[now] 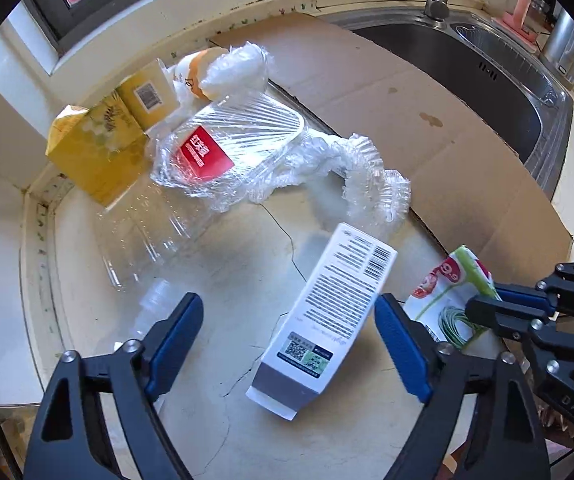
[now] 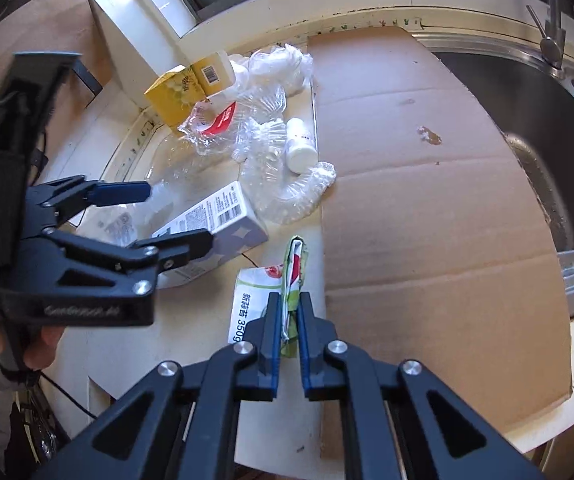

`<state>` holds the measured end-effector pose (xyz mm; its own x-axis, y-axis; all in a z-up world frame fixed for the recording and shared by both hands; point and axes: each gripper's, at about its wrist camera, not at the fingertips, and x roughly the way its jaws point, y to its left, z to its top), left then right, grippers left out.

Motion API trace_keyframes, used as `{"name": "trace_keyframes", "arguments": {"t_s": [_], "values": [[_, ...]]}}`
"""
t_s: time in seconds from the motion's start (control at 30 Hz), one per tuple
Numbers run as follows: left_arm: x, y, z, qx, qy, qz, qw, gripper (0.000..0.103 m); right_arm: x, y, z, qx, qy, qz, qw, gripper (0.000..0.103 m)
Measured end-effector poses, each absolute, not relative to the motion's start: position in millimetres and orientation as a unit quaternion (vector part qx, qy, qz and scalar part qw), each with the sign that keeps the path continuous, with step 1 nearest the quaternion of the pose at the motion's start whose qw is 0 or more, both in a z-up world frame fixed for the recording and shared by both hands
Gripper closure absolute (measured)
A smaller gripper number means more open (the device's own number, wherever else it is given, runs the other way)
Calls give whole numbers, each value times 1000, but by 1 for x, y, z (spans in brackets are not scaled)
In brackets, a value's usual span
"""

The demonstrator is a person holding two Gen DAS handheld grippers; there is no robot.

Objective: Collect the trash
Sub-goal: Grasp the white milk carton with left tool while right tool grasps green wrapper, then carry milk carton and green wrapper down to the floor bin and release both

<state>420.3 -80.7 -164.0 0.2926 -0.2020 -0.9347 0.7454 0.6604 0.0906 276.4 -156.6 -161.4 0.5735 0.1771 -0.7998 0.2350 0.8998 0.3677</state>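
Observation:
My left gripper [image 1: 289,308] is open and points down at a white printed carton [image 1: 327,320] lying flat on the counter. The carton lies between its blue pads, close to the right one and well clear of the left one. From the right wrist view, the same left gripper [image 2: 173,218] hangs over the carton [image 2: 227,216]. My right gripper [image 2: 290,300] is shut on a folded green-and-white food wrapper [image 2: 293,268], pinching its raised edge. That right gripper [image 1: 487,312] and the wrapper [image 1: 451,284] also show at the right of the left wrist view.
More trash lies by the window corner: a yellow box [image 1: 99,148], a clear tray with a red label [image 1: 215,152], crumpled plastic wrap [image 1: 367,176], a clear bottle [image 1: 155,248] and a small white bottle [image 2: 299,144]. Flat cardboard [image 2: 427,200] covers the counter toward the steel sink [image 2: 567,140].

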Motion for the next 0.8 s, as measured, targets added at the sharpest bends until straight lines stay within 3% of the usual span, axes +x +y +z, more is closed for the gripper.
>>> {"name": "trace_keyframes", "arguments": {"t_s": [0.13, 0.2, 0.23, 0.27, 0.6, 0.8], "values": [[420, -83, -171, 273, 516, -315, 749, 35, 264, -157, -156, 231, 457, -13, 859, 96], [418, -83, -175, 273, 522, -314, 745, 49, 258, -158, -155, 234, 456, -12, 859, 96], [417, -84, -176, 273, 525, -311, 744, 62, 255, -158, -155, 233, 456, -13, 859, 96], [415, -85, -175, 273, 524, -307, 746, 64, 253, -158, -154, 233, 455, -14, 859, 96], [379, -60, -142, 233, 532, -245, 776, 68, 210, -155, -140, 239, 443, 13, 864, 96], [307, -35, -113, 177, 542, -212, 794, 68, 167, -149, -128, 230, 438, 52, 868, 96]]}}
